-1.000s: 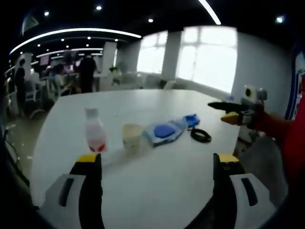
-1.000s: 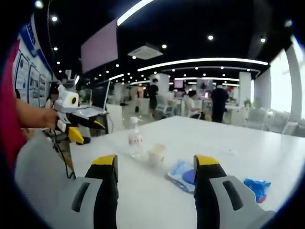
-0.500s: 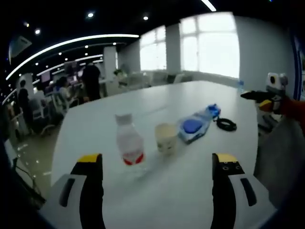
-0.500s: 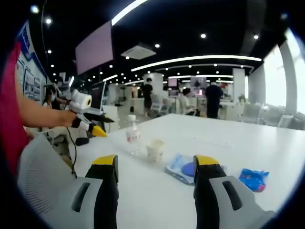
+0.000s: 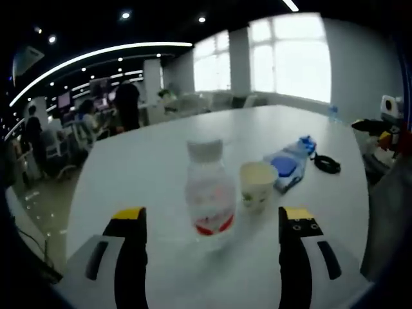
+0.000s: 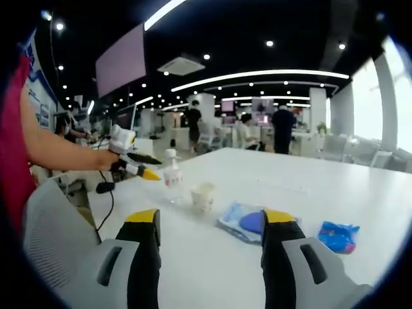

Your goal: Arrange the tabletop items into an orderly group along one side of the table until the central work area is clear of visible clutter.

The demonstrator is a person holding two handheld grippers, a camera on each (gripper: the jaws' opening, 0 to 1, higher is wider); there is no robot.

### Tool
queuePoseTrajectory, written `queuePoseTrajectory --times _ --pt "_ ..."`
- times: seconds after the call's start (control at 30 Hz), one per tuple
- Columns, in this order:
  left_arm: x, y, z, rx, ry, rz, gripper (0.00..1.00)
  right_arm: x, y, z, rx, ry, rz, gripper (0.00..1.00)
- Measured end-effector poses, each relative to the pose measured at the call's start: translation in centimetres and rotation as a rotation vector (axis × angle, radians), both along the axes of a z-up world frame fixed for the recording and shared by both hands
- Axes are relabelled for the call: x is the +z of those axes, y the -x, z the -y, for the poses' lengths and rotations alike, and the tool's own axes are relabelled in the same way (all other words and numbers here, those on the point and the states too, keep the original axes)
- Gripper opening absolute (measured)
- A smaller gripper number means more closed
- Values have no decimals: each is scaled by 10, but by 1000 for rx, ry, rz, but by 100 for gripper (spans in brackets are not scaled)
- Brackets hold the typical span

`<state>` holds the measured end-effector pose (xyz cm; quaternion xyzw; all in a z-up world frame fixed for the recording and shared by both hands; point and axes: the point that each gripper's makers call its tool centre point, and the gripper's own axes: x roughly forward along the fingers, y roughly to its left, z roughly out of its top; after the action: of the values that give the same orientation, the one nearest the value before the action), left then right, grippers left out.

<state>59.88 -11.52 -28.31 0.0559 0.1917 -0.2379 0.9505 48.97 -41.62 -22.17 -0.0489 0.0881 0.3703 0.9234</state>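
A clear plastic bottle (image 5: 209,193) with a white cap and red label stands upright on the white table (image 5: 148,154). It is just ahead of my open left gripper (image 5: 212,215), centred between the jaws and untouched. Beside it stand a paper cup (image 5: 257,185), a blue-and-white packet (image 5: 290,167) and a black cable loop (image 5: 327,164). My right gripper (image 6: 210,217) is open and empty, short of the packet (image 6: 241,222). In the right gripper view the left gripper (image 6: 145,166) reaches the bottle (image 6: 172,183), with the cup (image 6: 203,196) beside it. A small blue wrapper (image 6: 338,235) lies at the right.
A grey mesh chair back (image 6: 51,225) stands by the table's near edge, beside the person's arm (image 6: 58,154). The other gripper (image 5: 389,125) hovers off the table's right edge. People and desks fill the office (image 6: 257,125) behind.
My left gripper has moved in toward the bottle, which now looms large between its jaws. The right gripper has barely moved. Both stay open.
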Motion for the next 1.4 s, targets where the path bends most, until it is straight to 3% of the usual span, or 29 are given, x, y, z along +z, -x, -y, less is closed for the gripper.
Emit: queuePoseTrajectory --times 0.37,0.57,1.03,1.4 --pt "-18 -21 3 -61 -35 13 69 -5 -4 5 -26 6 -16 61" --pt "-28 -22 2 -89 -55 2 61 -6 -5 6 -33 9 -22 61" --pt "-32 -20 16 -132 -50 5 38 -7 -7 9 -48 8 -24 61" --pt "-32 -21 18 -60 -51 13 38 -6 -7 9 -46 3 -21 60"
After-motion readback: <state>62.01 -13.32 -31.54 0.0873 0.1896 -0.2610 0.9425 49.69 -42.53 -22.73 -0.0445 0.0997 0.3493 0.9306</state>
